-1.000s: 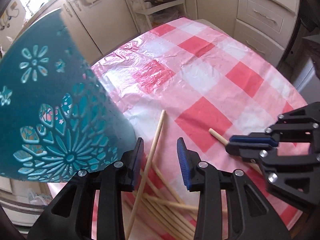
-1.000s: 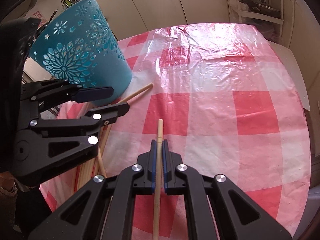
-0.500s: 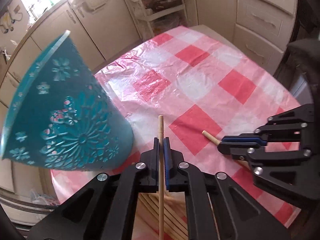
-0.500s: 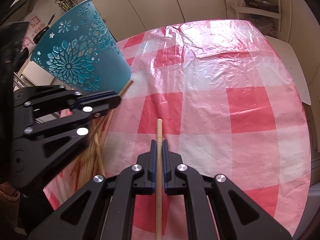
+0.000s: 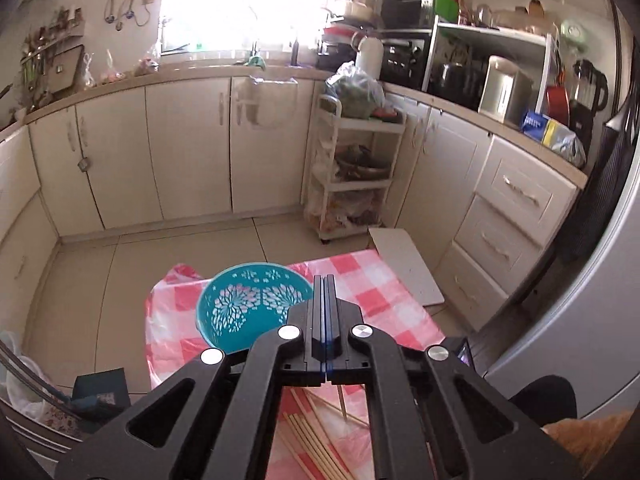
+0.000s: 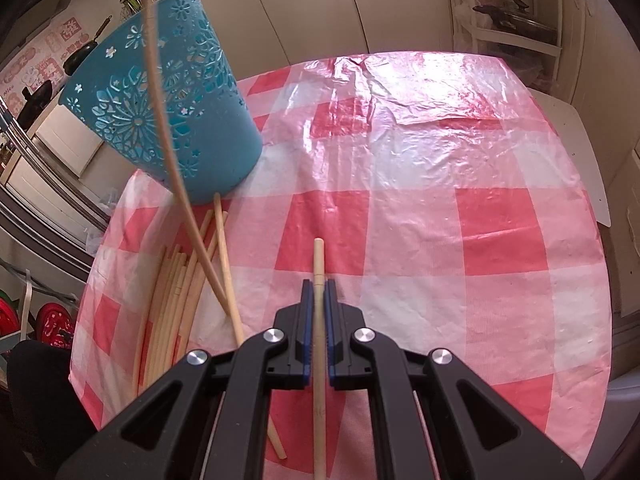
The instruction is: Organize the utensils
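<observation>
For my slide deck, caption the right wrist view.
Right tongs clamp one chopstick above the checked tablecloth, teal basket behind loose chopsticks.

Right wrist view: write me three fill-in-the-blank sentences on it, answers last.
1. The right gripper is shut on a single wooden ____.
2. The teal holder stands on a tablecloth checked white and ____.
3. The loose chopsticks lie in a pile to the ____ of the right gripper in this view.

Answers: chopstick; red; left
</observation>
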Available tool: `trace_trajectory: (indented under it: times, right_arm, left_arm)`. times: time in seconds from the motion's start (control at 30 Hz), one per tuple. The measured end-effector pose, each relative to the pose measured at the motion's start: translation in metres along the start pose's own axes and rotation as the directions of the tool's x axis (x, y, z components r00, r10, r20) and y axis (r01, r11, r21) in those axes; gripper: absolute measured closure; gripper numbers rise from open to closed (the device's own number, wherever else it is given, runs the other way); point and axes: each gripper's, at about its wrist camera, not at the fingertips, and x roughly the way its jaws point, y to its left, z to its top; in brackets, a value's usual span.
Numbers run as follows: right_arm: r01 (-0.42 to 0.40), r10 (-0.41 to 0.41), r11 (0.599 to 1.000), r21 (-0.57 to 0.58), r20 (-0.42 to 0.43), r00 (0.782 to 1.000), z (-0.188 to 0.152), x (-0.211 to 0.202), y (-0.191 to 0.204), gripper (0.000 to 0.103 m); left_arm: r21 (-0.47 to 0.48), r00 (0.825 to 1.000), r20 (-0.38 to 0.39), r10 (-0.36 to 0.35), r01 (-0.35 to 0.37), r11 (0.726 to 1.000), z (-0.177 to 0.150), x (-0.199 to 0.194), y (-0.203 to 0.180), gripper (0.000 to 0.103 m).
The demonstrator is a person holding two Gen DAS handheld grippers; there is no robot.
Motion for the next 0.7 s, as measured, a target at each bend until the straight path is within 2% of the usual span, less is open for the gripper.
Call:
trace_trajectory:
  times: [0.07,0.13,0.17,0.23,0.3,0.37,0.43,0.5,0.57,0.63,0.67,0.7]
  right_arm:
    - [-0.005,0.006,1.0,0.003,-0.001,1.0,0.001,0.0,-0.002,0.097]
    - [-0.015,0.015,1.0,0.011,-0.002,1.0,0.001,0.0,-0.003,0.097]
    - [0.004,-0.005,1.0,0.027,0.028,1.0,0.001,0.0,-0.003,0.097]
    - [-0.003,0.002,0.999,0.04,0.024,1.0,-0.001,-0.001,-0.005,0.097]
    - [-0.005,0.004,0.999,0.05,0.017,1.0,-0.003,-0.004,-0.007,0.097]
    - [-0.011,0.01,0.998,0.058,0.011,1.0,-0.005,-0.005,-0.009,0.097]
    - [-0.025,0.024,0.997,0.072,0.007,1.0,-0.007,-0.007,-0.011,0.097]
    - [-0.045,0.044,0.996,0.08,0.006,0.999,-0.008,-0.008,-0.014,0.097]
    - [-0.078,0.078,0.991,0.106,0.006,0.997,-0.008,-0.007,-0.02,0.097]
    - [-0.108,0.108,0.986,0.128,0.005,0.994,-0.008,-0.007,-0.024,0.097]
    - [-0.12,0.12,0.983,0.137,0.004,0.993,-0.007,-0.006,-0.026,0.097]
    - [-0.131,0.132,0.981,0.144,0.004,0.991,-0.007,-0.006,-0.028,0.097]
  left_arm:
    - [-0.011,1.0,-0.004,-0.015,0.015,1.0,0.004,-0.002,0.004,0.102]
    - [-0.009,0.995,-0.063,-0.071,0.071,0.997,-0.005,0.005,0.003,0.102]
    - [0.005,0.99,-0.11,-0.087,0.088,0.996,-0.013,0.014,-0.002,0.102]
    - [0.03,0.973,-0.215,-0.082,0.091,0.995,-0.036,0.044,-0.015,0.102]
    - [0.007,0.944,-0.316,-0.092,0.099,0.995,-0.058,0.085,-0.027,0.101]
    - [0.032,0.927,-0.375,-0.028,0.043,0.999,-0.073,0.127,-0.043,0.091]
    - [0.101,0.908,-0.408,0.097,-0.061,0.993,-0.085,0.174,-0.057,0.067]
    - [0.159,0.877,-0.416,0.24,-0.19,0.969,-0.096,0.218,-0.065,0.064]
    - [0.203,0.829,-0.413,0.376,-0.318,0.926,-0.103,0.251,-0.064,0.064]
    - [0.214,0.795,-0.412,0.445,-0.39,0.896,-0.103,0.275,-0.06,0.063]
    - [0.213,0.771,-0.419,0.481,-0.431,0.877,-0.103,0.285,-0.057,0.062]
    - [0.178,0.757,-0.454,0.47,-0.44,0.88,-0.103,0.296,-0.051,0.06]
